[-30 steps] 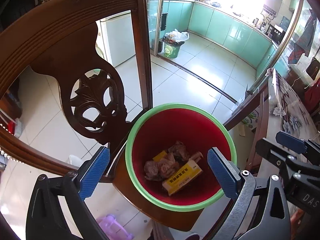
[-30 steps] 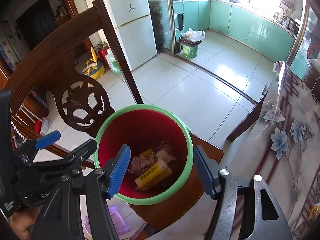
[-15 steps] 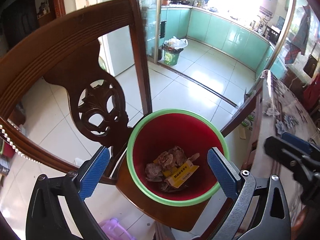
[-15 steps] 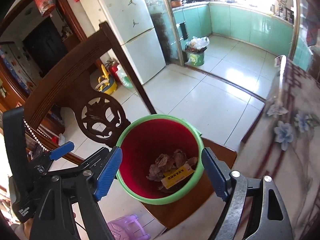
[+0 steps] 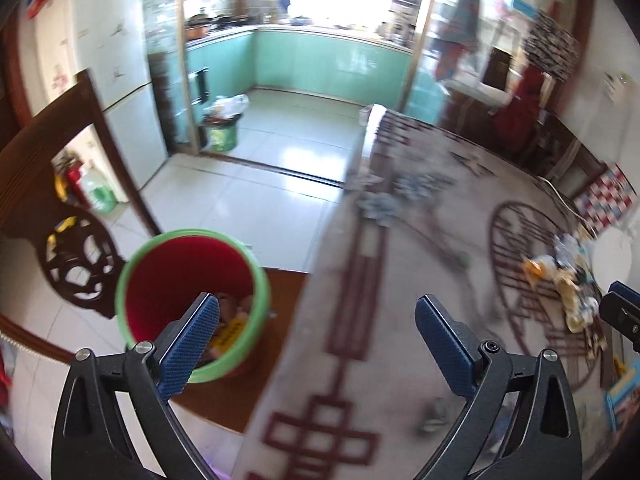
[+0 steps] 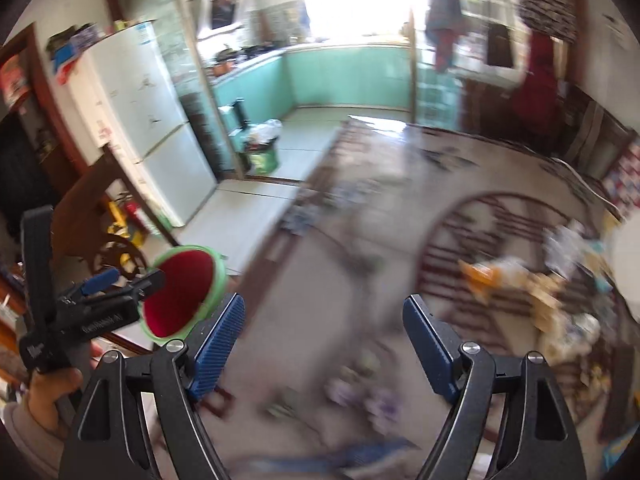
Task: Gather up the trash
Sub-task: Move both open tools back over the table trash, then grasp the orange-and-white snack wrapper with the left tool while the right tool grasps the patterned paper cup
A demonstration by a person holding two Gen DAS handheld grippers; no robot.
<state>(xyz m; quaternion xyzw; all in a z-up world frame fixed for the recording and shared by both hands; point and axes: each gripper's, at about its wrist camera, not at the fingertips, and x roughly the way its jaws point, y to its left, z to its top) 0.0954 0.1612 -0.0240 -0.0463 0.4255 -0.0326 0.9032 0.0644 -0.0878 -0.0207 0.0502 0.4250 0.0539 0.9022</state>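
The red bin with a green rim point(image 5: 160, 280) stands on a wooden chair seat point(image 5: 276, 320), with crumpled scraps and a yellow box inside. My left gripper point(image 5: 316, 304) hangs open and empty, its left finger over the bin's edge and its right finger over the table. My right gripper point(image 6: 324, 304) is open and empty above the patterned tablecloth point(image 6: 320, 272). A blurred pile of wrappers and paper trash point(image 6: 516, 276) lies on the table to the right, also visible as the trash pile point(image 5: 560, 280). In the right wrist view the bin point(image 6: 180, 300) sits behind the left gripper point(image 6: 128, 280).
The carved chair back point(image 5: 76, 264) rises left of the bin. A white round object point(image 5: 616, 256) and a blue box point(image 5: 624, 392) lie by the trash. A hand point(image 6: 52, 388) holds the left gripper. Across the tiled floor stand a fridge point(image 6: 140, 120) and a green kitchen bin point(image 5: 222, 132).
Both grippers have swung right and up, away from above the bin and over the table. The bin has slid to the left of both views. The right jaws stand wider than before.
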